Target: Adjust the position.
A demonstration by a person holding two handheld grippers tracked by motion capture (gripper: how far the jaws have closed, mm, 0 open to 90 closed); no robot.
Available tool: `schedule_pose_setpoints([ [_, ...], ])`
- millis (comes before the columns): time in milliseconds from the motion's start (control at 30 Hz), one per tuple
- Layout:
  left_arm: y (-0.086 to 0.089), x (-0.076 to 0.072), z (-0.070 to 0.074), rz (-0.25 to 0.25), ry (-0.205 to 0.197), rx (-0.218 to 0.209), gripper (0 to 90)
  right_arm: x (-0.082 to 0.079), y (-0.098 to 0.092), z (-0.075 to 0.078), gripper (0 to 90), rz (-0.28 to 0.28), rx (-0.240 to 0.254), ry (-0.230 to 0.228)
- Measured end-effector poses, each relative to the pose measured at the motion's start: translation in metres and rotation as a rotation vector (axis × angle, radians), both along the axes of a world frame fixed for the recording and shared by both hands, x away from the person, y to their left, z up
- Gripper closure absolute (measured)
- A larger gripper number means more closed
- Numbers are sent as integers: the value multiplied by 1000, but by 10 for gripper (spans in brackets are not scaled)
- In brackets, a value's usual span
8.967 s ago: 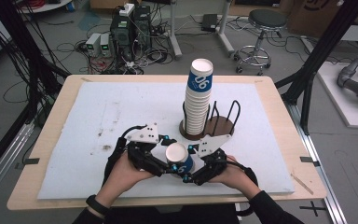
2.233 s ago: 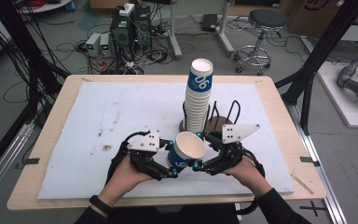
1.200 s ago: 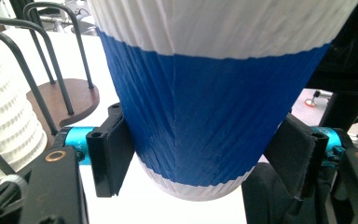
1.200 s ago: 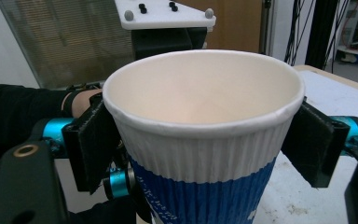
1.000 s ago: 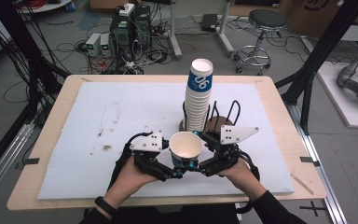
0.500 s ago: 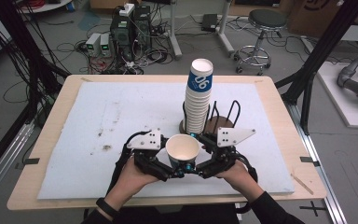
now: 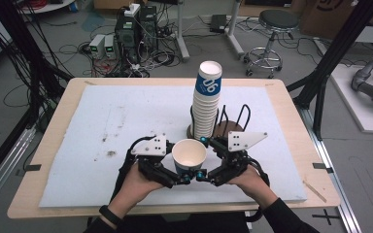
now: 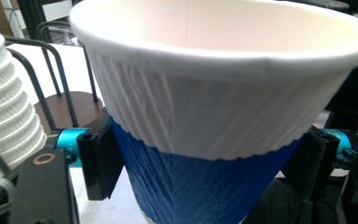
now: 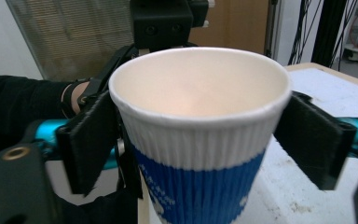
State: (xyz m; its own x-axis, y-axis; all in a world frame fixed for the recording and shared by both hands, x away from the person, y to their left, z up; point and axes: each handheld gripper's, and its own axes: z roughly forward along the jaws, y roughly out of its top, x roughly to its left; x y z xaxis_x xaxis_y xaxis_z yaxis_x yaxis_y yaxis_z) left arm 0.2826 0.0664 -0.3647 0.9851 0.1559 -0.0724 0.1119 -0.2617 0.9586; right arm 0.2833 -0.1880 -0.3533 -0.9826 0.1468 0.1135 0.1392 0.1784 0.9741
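A paper cup [image 7: 188,154], white above and blue below, is held upright and mouth-up just above the mat near the table's front. My left gripper [image 7: 179,170] comes in from the left, and its pads press the blue lower wall of the cup [image 8: 205,140] on both sides. My right gripper [image 7: 203,160] comes in from the right. Its jaws have just been opening and its pads [image 9: 312,140] flank the cup [image 9: 200,140] without squeezing it. The cup is empty inside.
A tall stack of the same cups [image 7: 206,102] stands in a black wire holder [image 7: 233,124] on a round brown base, just behind the grippers. A white mat [image 7: 102,126] covers the wooden table. The stack [image 8: 4,102] rises close at the left in the left gripper view.
The cup and both hands have shifted only slightly toward the front-left. The right gripper's jaws stand a little wider around the cup.
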Motion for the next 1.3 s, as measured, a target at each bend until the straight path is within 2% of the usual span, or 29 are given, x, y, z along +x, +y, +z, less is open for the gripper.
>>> schedule_pose_setpoints([
  [267,8,3,1,23,7,-7,247,4,-10,1,153,-4,-21,-14],
  [367,10,3,2,34,20,-22,247,6,-14,0,153,-15,-42,-27],
  [533,12,3,3,40,9,-47,247,9,-18,-4,153,-28,-79,-26],
  [900,11,0,7,38,7,-75,248,8,-4,-22,153,4,-159,-22],
  [1100,7,-1,6,26,10,-74,249,6,6,-28,158,4,-139,-8],
  [1200,5,-2,6,24,9,-73,248,5,11,-32,168,15,-130,14],
  [1300,4,-2,5,20,8,-74,249,4,14,-32,279,35,-125,7],
])
